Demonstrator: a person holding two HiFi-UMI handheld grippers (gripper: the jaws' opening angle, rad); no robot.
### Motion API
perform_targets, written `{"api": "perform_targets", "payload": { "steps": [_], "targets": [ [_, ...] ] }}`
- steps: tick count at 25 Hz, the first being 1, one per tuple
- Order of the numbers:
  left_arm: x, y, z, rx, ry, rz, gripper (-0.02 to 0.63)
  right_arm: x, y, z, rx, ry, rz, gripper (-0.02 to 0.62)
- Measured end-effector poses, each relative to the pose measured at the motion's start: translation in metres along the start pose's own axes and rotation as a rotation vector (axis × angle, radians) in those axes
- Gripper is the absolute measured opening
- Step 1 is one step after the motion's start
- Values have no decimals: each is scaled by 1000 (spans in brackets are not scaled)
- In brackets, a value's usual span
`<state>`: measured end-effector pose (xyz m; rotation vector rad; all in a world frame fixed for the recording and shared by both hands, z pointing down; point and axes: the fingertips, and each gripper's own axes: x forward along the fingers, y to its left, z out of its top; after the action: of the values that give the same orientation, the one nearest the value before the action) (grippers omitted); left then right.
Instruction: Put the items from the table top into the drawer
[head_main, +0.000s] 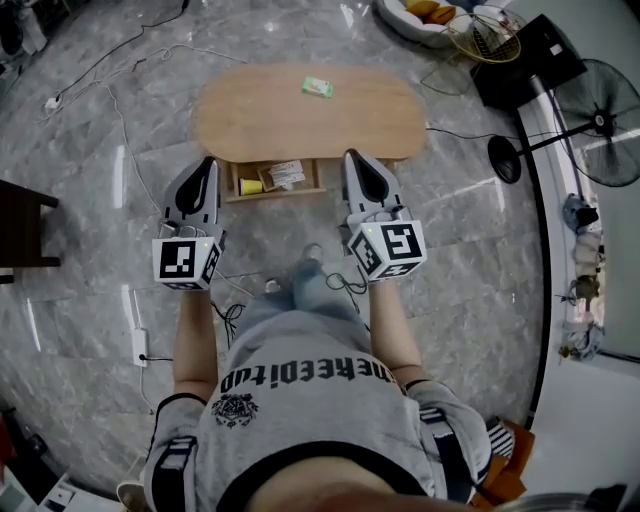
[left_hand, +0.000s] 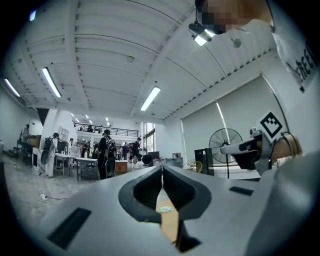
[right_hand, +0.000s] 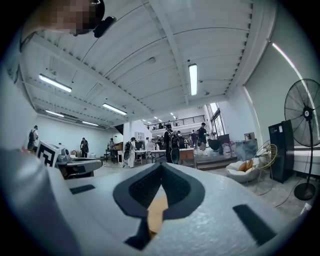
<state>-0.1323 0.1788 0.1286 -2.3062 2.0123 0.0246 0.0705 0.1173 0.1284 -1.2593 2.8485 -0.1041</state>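
1. Table top (head_main: 270, 120): oval, light wood, ahead of the person in the head view. Bare except for one item near its far edge.
2. Drawer (head_main: 275, 194): stood pulled out from under the table's near edge, between the two gripper tips as seen from the head view.
3. Left gripper (head_main: 207, 165): held about level, pointing toward the table, short of the drawer's left end. Jaws pressed together in its own view (left_hand: 162, 169), nothing between them.
4. Right gripper (head_main: 352, 157): likewise level, beside the drawer's right end. Jaws met along their length (right_hand: 161, 165), empty.
5. White packet (head_main: 287, 174): lay inside the drawer, centre to right.
6. Green packet (head_main: 318, 87): flat on the table top, right of centre, well apart from both grippers.
7. Yellow item (head_main: 250, 186): in the drawer's left part, too small to identify.
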Motion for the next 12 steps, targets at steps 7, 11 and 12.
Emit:
{"api": "perform_targets", "payload": {
  "steps": [7,11,12],
  "targets": [
    [-15,4,32,-54,-77,32,14,-14,5,20,-8,-46,-11,3],
    [-22,3,46,-55,-87,39,15,-20,7,29,-2,-73,-20,3],
    [-24,5,48,-59,-93,41,15,-20,8,30,-1,-79,-25,3]
  ]
}}
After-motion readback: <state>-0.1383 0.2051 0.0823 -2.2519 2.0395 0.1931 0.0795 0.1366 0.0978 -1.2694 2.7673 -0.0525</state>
